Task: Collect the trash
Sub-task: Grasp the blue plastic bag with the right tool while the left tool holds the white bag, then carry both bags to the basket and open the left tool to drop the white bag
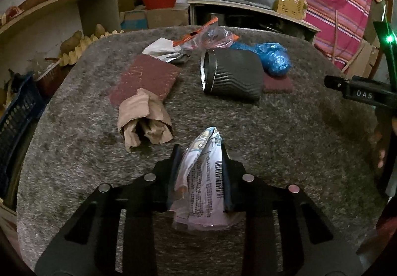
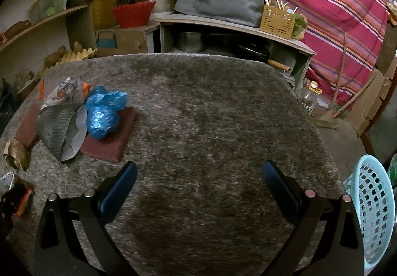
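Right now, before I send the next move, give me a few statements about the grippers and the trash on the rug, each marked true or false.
1. The left gripper is shut on a printed wrapper. True.
2. The right gripper holds the blue plastic bag. False: it is open and empty; the bag lies on a dark red pad.
3. The dark ribbed cup lies on its side. True.
4. The crumpled brown paper is already in the light blue basket. False: it lies on the grey rug.
5. The basket sits at the right edge of the right wrist view. True.
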`<state>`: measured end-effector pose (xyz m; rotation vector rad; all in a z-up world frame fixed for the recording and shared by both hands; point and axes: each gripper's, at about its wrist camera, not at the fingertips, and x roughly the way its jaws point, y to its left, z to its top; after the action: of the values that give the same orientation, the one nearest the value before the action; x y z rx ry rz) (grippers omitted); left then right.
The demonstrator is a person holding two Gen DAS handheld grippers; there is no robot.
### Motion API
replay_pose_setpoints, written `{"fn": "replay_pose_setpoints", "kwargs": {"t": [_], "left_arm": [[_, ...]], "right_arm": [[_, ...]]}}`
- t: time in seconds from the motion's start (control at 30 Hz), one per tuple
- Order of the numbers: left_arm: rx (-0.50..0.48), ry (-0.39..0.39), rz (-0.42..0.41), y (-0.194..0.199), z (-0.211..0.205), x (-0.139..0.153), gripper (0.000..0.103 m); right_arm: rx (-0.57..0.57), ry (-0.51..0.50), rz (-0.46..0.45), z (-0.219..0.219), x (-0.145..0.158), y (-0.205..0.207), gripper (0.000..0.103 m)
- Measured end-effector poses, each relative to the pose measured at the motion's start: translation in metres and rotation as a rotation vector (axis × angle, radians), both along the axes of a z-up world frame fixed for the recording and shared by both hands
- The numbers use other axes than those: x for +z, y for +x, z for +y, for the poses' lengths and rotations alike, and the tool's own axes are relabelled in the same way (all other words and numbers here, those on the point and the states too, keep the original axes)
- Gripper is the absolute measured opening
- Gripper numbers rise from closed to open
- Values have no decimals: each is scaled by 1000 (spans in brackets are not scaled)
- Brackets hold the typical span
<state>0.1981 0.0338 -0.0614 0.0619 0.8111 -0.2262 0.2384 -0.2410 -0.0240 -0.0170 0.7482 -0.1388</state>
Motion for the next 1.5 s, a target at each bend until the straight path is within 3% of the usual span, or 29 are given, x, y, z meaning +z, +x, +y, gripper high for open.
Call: {"fn": "replay_pose_setpoints", "kwargs": {"t": [0.2,0.53,0.77,0.8,0.87,0.9,1.03,1.23,1.5], "left_arm": [[24,-8,-44,-3,11,14,27],[164,1,-161,11,59,45,27],[219,-39,-156,26,82,46,27],[223,-42,-149,29,83,45,27],[230,-41,-148,31,84,45,27],[232,-40,-148,32,84,45,27],[225,-29,-156,30,81,47,27],[212,-25,-172,23,69,55,27],[167,-33,-199,11,35,68,27]], "right_arm": [[9,9,-21,9,2,3,99],[62,20,-53,44,8,24,99],[117,-26,-62,76,1,46,97],[125,-27,-58,78,-1,48,94],[156,-21,-38,85,-6,54,71],[176,-7,-21,86,-8,57,54],[237,16,-48,89,-4,51,31],[225,60,-108,66,14,31,26],[180,42,-147,20,33,-8,26]]}}
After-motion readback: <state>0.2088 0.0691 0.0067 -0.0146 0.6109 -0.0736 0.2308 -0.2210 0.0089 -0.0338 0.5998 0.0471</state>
